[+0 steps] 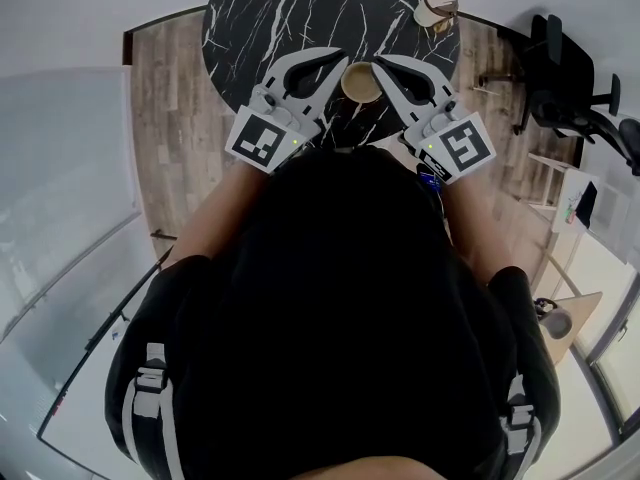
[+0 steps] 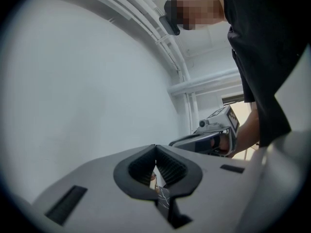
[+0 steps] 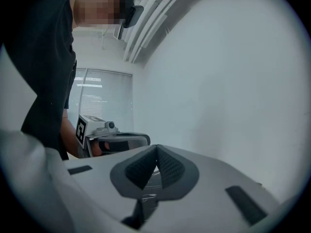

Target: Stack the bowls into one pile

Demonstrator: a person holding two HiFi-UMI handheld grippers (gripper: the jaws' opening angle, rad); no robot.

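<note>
Person: black-clad shoulders and torso (image 1: 340,328) filled the lower part of the head view, on the near side of the table, with both forearms reaching towards it
Table: round black marble-patterned table with white veins (image 1: 290,13), standing on a wooden plank floor (image 1: 165,118)
Bowl: round tan bowl (image 1: 361,83) sat on the table close to its near edge, seen from straight above; whether other bowls lay nested under it could not be told
Left side: white two-jaw left gripper (image 1: 336,66) was held over the table's near edge, just left of the bowl, its tip aimed at the rim; touching or apart could not be told
Left jaws: pressed together at the tips, nothing between the ribbed black pads (image 2: 171,168); only a sliver of the table's veined top showed through the gap behind them
Right side: matching white right gripper (image 1: 381,67) was over the table's near edge, just right of the bowl, mirroring the other
Right jaws: closed tip to tip and empty, with the table's surface visible behind the pads
Marker cubes: left cube (image 1: 265,140) and right cube (image 1: 462,148) sat at the table's near edge, just above the person's shoulders
Far edge: small beige-and-white object (image 1: 437,10) lay on the table's far right rim, too small to identify
Beyond: black office chair (image 1: 575,103) stood on the floor, off the table's right side
</note>
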